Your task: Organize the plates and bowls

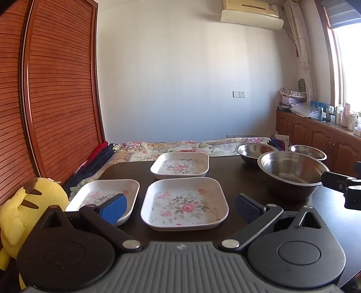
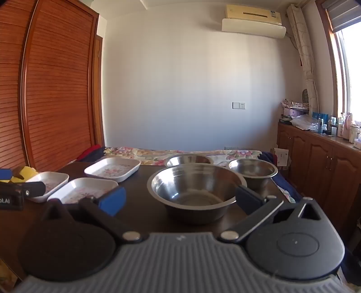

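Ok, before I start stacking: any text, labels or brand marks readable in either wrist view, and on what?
"AI", end of a cut-off word: white letters on the left gripper body, right wrist view.
Air conditioner sticker: too small to read.
Blue can and bottles on the cabinet: print blurred.
Plates, bowls: floral pattern only, no text.

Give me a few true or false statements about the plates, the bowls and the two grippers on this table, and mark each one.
1. Three floral plates lie separately on the table. True.
2. The metal bowls are stacked. False: the large bowl and two smaller ones stand apart.
3. The left gripper holds the near plate. False: it is open and holds nothing.
4. The right gripper is open. True.
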A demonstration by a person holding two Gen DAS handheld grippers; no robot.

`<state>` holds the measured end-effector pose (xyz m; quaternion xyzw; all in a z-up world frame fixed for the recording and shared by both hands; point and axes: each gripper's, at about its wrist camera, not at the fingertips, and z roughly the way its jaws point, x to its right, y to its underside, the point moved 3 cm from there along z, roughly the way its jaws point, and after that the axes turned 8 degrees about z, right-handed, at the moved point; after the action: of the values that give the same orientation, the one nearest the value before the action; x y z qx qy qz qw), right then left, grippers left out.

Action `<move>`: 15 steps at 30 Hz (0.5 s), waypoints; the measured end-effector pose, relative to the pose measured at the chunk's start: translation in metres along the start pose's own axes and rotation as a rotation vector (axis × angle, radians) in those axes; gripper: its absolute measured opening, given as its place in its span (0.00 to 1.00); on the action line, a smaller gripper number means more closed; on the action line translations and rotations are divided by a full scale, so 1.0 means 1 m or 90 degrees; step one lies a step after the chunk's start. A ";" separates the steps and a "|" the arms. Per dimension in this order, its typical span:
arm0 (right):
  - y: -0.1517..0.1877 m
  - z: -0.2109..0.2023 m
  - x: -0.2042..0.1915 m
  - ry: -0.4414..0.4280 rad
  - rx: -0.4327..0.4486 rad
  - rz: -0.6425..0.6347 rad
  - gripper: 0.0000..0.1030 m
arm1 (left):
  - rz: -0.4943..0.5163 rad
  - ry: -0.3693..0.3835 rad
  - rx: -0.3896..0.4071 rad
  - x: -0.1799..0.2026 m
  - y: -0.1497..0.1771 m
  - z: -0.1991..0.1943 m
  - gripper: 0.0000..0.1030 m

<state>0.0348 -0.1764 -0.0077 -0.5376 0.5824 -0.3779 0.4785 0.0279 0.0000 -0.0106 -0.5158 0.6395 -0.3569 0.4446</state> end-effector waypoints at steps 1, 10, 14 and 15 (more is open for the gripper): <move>0.000 0.000 0.000 0.001 -0.004 -0.001 1.00 | 0.001 0.000 -0.001 0.000 0.000 0.000 1.00; 0.003 -0.001 0.003 0.000 -0.002 0.003 1.00 | 0.000 0.001 -0.002 0.000 0.000 0.000 1.00; 0.002 -0.001 0.001 0.000 -0.001 0.002 1.00 | 0.002 -0.001 -0.001 0.000 0.000 0.000 1.00; 0.002 -0.001 0.001 0.000 0.000 0.002 1.00 | 0.001 0.000 -0.001 0.000 0.000 0.000 1.00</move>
<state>0.0334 -0.1774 -0.0093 -0.5364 0.5836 -0.3771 0.4789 0.0279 0.0002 -0.0102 -0.5153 0.6402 -0.3560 0.4449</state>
